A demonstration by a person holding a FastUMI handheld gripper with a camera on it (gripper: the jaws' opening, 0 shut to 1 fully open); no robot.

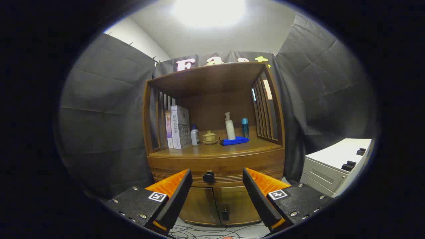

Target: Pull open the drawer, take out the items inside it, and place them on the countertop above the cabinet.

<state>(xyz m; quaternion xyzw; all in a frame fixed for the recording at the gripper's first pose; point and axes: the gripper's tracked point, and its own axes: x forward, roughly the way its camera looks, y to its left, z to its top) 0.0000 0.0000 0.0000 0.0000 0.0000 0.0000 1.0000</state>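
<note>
The two-finger gripper (217,186) stands with its fingers spread wide apart and nothing between the pads; through the gap shows the round black knob (208,176) of the closed brown wooden drawer (215,167), which sits a little beyond the fingertips; its contents are hidden behind the shut front. Below the drawer, two wooden cabinet doors (215,205) are closed, and thin cables (206,232) trail across the pale floor before them. Above the drawer lies the wooden countertop (212,151) of the brown slatted cabinet (147,109), roofed by a shelf board; on it, towards the back, stand two upright books (179,127) against the left slats; just beside them a small white bottle with a dark cap (195,135); then a small yellowish lidded cup on a saucer (210,137); then a folded blue cloth (235,141) bearing a white pump bottle (229,126), with a slim blue bottle (245,127) just behind the cloth near the right slats. Well apart, to the right of the cabinet, stands a white low unit (335,159) with dark pieces on top; dark cloth hangs behind everything.
</note>
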